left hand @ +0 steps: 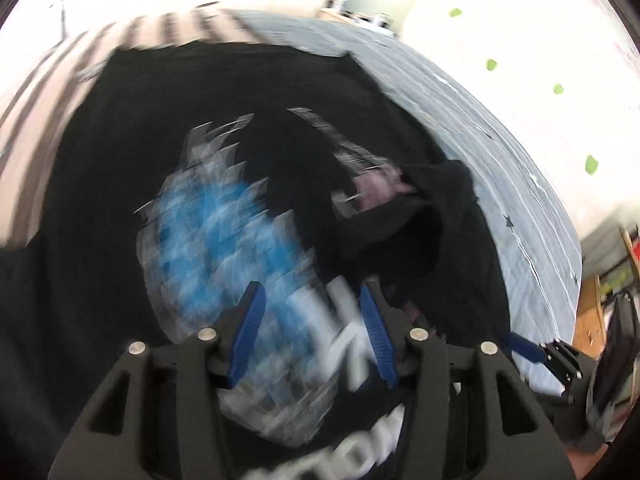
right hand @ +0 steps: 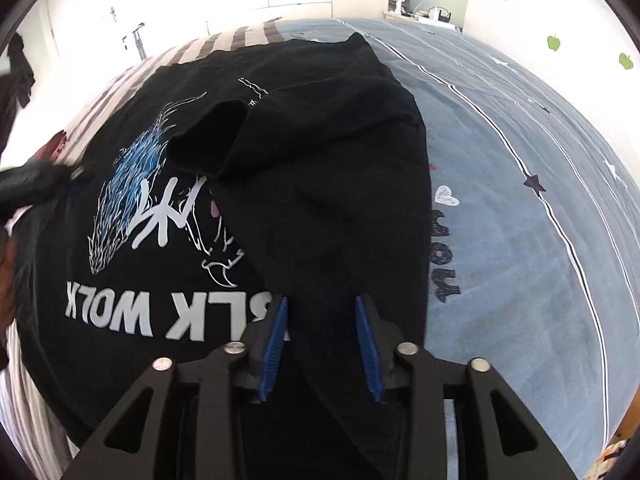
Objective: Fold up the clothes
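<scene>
A black T-shirt [right hand: 328,168] with a blue and white wolf print [right hand: 132,184] and white lettering lies flat on the bed. Its right side and sleeve are folded over onto the print. My right gripper [right hand: 322,300] hovers open over the folded flap near the shirt's near edge, with nothing pinched. The left wrist view is motion-blurred: my left gripper [left hand: 311,288] is open above the print [left hand: 224,240], beside the bunched sleeve [left hand: 420,216]. The left gripper [right hand: 28,188] shows as a dark shape at the shirt's left edge in the right wrist view. The right gripper [left hand: 540,354] shows low right in the left wrist view.
The bed has a blue cover [right hand: 520,200] with stars, a heart and dark lettering on the right, and a striped sheet [right hand: 224,44] on the left. A white wall with green apple stickers [right hand: 554,42] borders the right side. A cluttered shelf [right hand: 420,12] stands beyond the far end.
</scene>
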